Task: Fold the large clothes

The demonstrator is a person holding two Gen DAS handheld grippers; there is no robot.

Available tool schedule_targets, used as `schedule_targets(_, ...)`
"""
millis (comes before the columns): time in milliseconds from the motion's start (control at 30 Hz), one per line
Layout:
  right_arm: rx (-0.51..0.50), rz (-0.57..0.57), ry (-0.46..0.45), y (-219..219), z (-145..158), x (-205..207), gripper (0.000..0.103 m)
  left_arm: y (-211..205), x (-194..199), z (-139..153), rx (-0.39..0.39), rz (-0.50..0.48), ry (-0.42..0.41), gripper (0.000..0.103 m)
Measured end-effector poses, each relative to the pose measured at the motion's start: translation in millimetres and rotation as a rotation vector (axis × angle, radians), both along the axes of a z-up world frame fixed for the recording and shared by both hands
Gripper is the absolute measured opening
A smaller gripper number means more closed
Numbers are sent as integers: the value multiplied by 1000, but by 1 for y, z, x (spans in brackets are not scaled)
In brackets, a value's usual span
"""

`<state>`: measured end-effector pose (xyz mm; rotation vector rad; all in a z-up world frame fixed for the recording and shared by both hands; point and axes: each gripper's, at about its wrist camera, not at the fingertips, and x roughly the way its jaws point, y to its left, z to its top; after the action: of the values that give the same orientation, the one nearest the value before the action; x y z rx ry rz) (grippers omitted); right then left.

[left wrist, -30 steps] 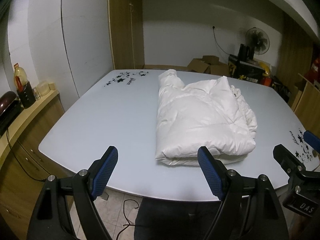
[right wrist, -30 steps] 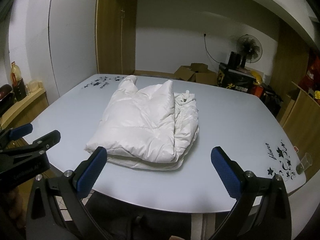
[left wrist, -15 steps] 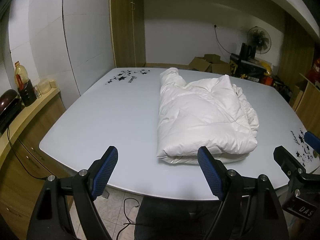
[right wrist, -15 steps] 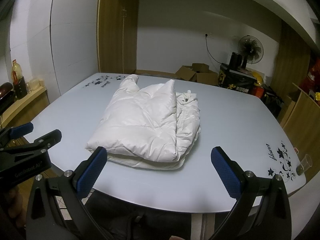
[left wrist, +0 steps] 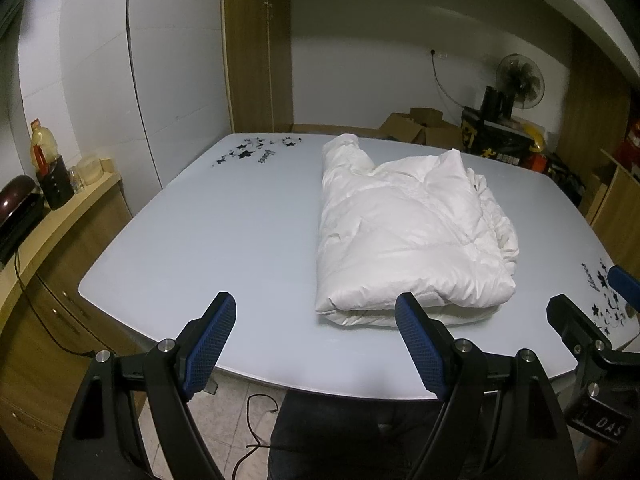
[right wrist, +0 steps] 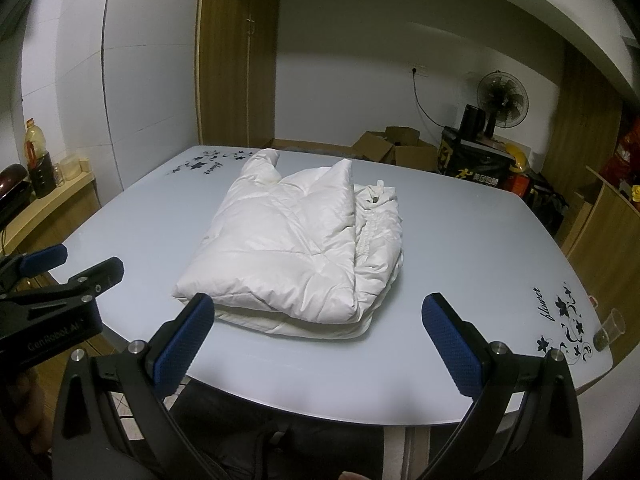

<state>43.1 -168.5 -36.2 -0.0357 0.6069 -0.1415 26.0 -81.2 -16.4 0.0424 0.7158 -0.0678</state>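
Note:
A white puffy jacket (left wrist: 408, 236) lies folded into a thick bundle on the pale blue glass table (left wrist: 208, 240); it also shows in the right wrist view (right wrist: 296, 252). My left gripper (left wrist: 316, 340) is open and empty, held back over the table's near edge, left of the bundle's near end. My right gripper (right wrist: 320, 344) is open and empty, held back over the near edge in front of the bundle. Neither touches the jacket. The right gripper also shows in the left wrist view (left wrist: 592, 312), and the left gripper in the right wrist view (right wrist: 60, 272).
A wooden side counter (left wrist: 52, 216) with an oil bottle (left wrist: 44, 164) stands at the left. Cardboard boxes (right wrist: 392, 148), a fan (right wrist: 500, 100) and a wooden cabinet (right wrist: 608, 224) lie beyond and right of the table. A plastic cup (right wrist: 610, 328) stands at the table's right corner.
Both grippers have risen slightly and tilted, so the table and jacket sit a little lower in view. The jacket has not moved and both grippers stay open.

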Motion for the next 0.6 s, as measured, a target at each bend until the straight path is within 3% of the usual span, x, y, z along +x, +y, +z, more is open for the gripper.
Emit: schedule_targets(600,0,-1,1,1,0,0,103,-2,-1,-2,-10,3,8,82)
